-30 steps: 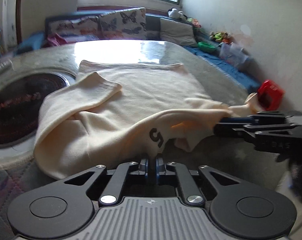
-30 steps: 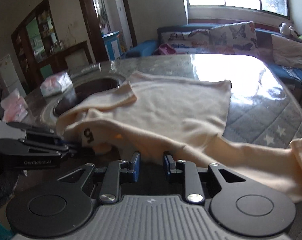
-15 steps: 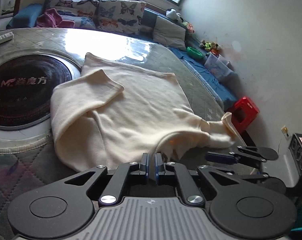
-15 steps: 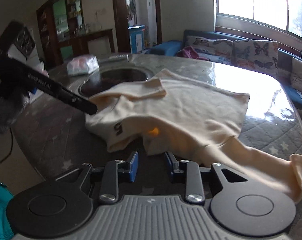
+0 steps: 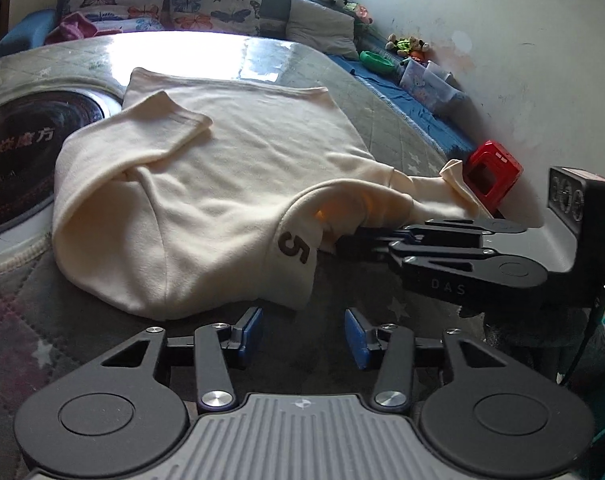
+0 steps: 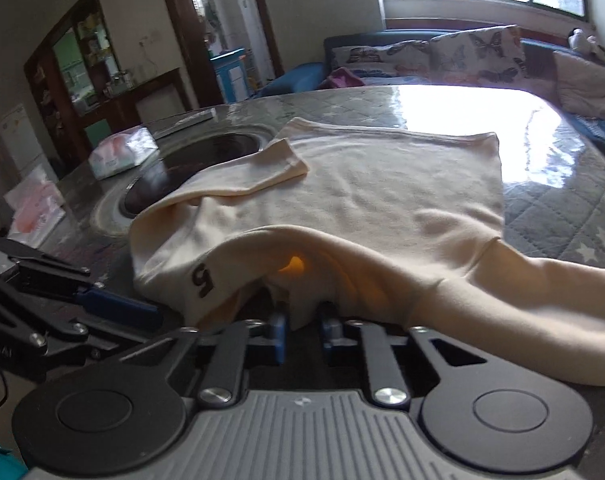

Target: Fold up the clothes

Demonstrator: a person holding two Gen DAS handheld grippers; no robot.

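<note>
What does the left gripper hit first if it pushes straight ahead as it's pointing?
Probably the cream shirt: its near folded edge with the "5" print lies just beyond the left gripper, whose jaws are opening with nothing between them. Depth is uncertain.

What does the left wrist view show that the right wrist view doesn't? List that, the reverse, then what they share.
Left wrist only: the red box by the wall and the green bowl on the blue bench. Right wrist only: the tissue pack, the wooden cabinet and the doorway. Both: the cream shirt marked 5, the butterfly cushions and the table's dark round inset.
</note>
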